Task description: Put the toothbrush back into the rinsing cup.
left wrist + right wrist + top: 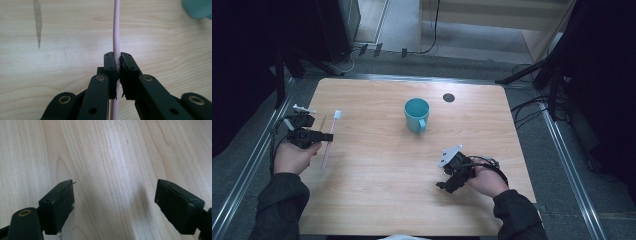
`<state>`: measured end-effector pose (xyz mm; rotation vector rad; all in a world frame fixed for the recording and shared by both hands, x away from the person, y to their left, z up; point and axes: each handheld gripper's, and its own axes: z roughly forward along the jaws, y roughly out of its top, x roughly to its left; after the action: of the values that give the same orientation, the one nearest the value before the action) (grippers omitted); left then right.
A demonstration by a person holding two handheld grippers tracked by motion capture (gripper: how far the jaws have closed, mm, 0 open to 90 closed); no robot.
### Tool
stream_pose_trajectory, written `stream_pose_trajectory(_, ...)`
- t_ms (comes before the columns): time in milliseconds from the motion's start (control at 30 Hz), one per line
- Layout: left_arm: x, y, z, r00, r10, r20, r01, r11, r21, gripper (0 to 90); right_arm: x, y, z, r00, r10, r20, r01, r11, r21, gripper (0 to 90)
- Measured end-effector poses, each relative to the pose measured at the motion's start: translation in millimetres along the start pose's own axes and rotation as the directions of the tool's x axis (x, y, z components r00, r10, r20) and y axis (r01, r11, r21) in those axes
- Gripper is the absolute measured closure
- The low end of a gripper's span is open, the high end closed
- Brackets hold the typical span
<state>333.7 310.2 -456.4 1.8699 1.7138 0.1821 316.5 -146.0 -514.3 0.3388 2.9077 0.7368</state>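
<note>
— Pink toothbrush [116, 30] sits pinched in my left claw [118, 62], by the table's [377, 210] left edge. Right claw [115, 195] idles, spread.
— Risk?
— Thin handle could swivel and miss the teal cup [416, 114].

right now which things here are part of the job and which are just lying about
In the job:
- pink toothbrush, clamped in the left gripper
- teal mug, the likely place for it

Lying about:
- dark round disc near the far edge of the table

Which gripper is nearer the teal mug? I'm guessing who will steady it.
Right. The right gripper is below the teal mug; the left gripper, clamping the pink toothbrush, sits farther off at the table's left edge.
</note>
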Motion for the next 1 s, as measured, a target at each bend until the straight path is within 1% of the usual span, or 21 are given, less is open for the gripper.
stream_pose_trajectory(100,-6.9,1.1,-2.3,0.9996,0.030,0.000,-0.030,0.9990,-0.033,83.9,-0.1,0.0,0.0,1.0000,-0.002,0.000,0.002,1.000,0.001,16.1)
stream_pose_trajectory(133,-8.8,1.6,-3.1,0.9995,0.033,0.006,-0.032,0.9987,-0.040,83.9,-0.1,0.0,-0.1,1.0000,-0.001,0.000,0.001,1.000,0.000,16.1)
stream_pose_trajectory(167,-11.5,2.0,-4.5,0.9989,0.044,0.012,-0.044,0.9973,-0.060,83.9,-0.2,-0.1,-0.2,1.0000,-0.001,-0.001,0.001,1.000,0.000,16.1)
stream_pose_trajectory(333,-20.5,2.7,-6.1,0.9966,0.074,0.037,-0.070,0.9926,-0.099,83.9,-0.2,-0.3,-0.3,1.0000,0.000,0.000,0.000,1.000,-0.001,16.1)
stream_pose_trajectory(400,-24.2,2.9,-6.6,0.9951,0.082,0.054,-0.076,0.9907,-0.113,83.9,-0.1,-0.2,-0.2,1.0000,-0.001,-0.001,0.001,1.000,0.000,16.1)
stream_pose_trajectory(467,-28.8,3.4,-7.5,0.9931,0.082,0.084,-0.070,0.9893,-0.128,83.9,0.0,0.3,-0.1,1.0000,0.002,-0.001,-0.002,1.000,-0.001,16.1)
stream_pose_trajectory(533,-33.8,3.8,-8.6,0.9906,0.095,0.098,-0.081,0.9872,-0.137,83.8,0.3,0.9,0.4,1.0000,0.001,-0.002,-0.001,1.000,-0.002,16.1)
stream_pose_trajectory(667,-43.6,3.9,-9.6,0.9873,0.119,0.105,-0.102,0.9831,-0.152,83.9,0.4,0.9,1.1,1.0000,0.000,-0.008,0.000,1.000,0.000,16.1)
stream_pose_trajectory(700,-43.6,3.9,-9.6,0.9873,0.119,0.105,-0.102,0.9831,-0.152,83.9,0.4,0.9,1.1,1.0000,0.000,-0.008,0.000,1.000,0.000,16.1)
stream_pose_trajectory(733,-47.9,3.9,-9.8,0.9857,0.130,0.108,-0.112,0.9811,-0.158,83.9,0.1,0.8,0.5,1.0000,0.001,-0.005,-0.001,1.000,-0.002,16.1)
stream_pose_trajectory(800,-51.8,4.0,-9.3,0.9831,0.146,0.110,-0.127,0.9783,-0.164,83.8,0.0,0.8,0.3,1.0000,0.003,-0.007,-0.003,1.000,-0.006,16.1)
stream_pose_trajectory(867,-56.1,4.2,-8.7,0.9817,0.160,0.103,-0.141,0.9747,-0.173,83.9,-0.1,0.8,0.0,0.9999,0.006,-0.012,-0.006,1.000,-0.010,16.1)
stream_pose_trajectory(1000,-64.7,4.1,-9.2,0.9753,0.194,0.105,-0.171,0.9653,-0.197,83.9,-0.3,0.7,-0.1,0.9999,0.009,-0.013,-0.009,1.000,-0.010,16.1)
